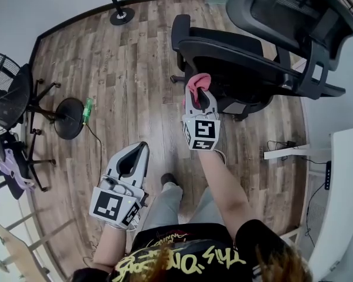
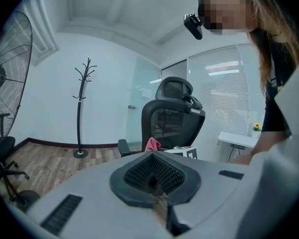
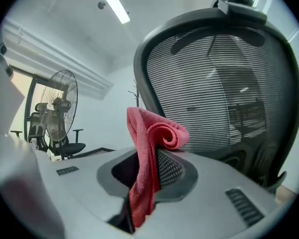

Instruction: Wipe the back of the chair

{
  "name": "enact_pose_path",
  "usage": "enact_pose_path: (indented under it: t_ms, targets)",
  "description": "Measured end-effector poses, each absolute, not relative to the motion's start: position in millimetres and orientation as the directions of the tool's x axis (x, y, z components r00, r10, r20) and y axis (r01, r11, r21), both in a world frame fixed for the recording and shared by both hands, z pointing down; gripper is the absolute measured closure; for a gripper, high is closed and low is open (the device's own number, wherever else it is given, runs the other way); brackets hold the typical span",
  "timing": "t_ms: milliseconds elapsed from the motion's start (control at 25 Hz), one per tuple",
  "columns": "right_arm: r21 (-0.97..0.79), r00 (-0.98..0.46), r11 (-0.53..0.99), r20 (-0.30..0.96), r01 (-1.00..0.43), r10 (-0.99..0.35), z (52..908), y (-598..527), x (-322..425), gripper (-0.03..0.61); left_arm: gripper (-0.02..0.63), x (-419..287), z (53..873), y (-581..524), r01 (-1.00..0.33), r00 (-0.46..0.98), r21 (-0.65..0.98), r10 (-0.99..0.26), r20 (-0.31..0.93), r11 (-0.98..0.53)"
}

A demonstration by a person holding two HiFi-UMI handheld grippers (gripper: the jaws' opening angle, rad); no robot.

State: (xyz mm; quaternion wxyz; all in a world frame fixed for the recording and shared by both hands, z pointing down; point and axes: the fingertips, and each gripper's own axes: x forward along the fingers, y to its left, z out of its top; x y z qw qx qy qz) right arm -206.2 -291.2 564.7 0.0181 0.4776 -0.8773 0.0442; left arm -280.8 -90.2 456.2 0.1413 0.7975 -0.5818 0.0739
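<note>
A black mesh office chair (image 1: 265,46) stands at the upper right of the head view; its mesh back (image 3: 224,93) fills the right gripper view, close ahead. My right gripper (image 1: 199,91) is shut on a pink cloth (image 1: 197,84), held just short of the chair's seat edge. The cloth (image 3: 147,153) hangs folded from between the jaws with a rolled end on top. My left gripper (image 1: 131,160) is lower left, away from the chair, shut with nothing in it. The same chair (image 2: 172,121) shows farther off in the left gripper view.
A floor fan (image 1: 6,93) and another black chair (image 1: 15,157) stand at the left. A coat stand base (image 1: 122,15) sits on the wood floor at the top. A white desk (image 1: 347,187) is at the right. A green bottle (image 1: 87,109) rests by a round base.
</note>
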Motion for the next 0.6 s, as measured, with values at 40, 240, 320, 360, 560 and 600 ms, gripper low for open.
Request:
enact_pose_path:
  t_ms: [40,240,320,360,560,600]
  targets:
    - [-0.049,-0.547,0.545,0.08,-0.837,-0.833,566,-292,-209,0.513,0.62,-282,456,-91,-0.949,0.311,0.138,-0.908,0.282,-0.282]
    - [-0.036,-0.551,0.55,0.09,-0.835,-0.83,566,-305,-219,0.514,0.62,-291,459,-91,-0.954,0.297,0.134,-0.909,0.291,-0.269]
    - [-0.03,-0.55,0.55,0.091,-0.835,-0.83,566,-308,-224,0.513,0.62,-294,461,-90,-0.956,0.291,0.133,-0.911,0.293,-0.263]
    - [-0.028,-0.55,0.55,0.092,-0.835,-0.83,567,-309,-226,0.514,0.62,-296,461,-90,-0.957,0.287,0.133,-0.912,0.294,-0.258]
    - [-0.041,-0.546,0.545,0.104,-0.837,-0.831,571,-316,-235,0.514,0.62,-307,461,-86,-0.964,0.259,0.132,-0.92,0.296,-0.229]
    - [-0.04,-0.554,0.553,0.108,-0.832,-0.825,571,-316,-239,0.512,0.62,-308,461,-85,-0.966,0.254,0.131,-0.92,0.298,-0.225]
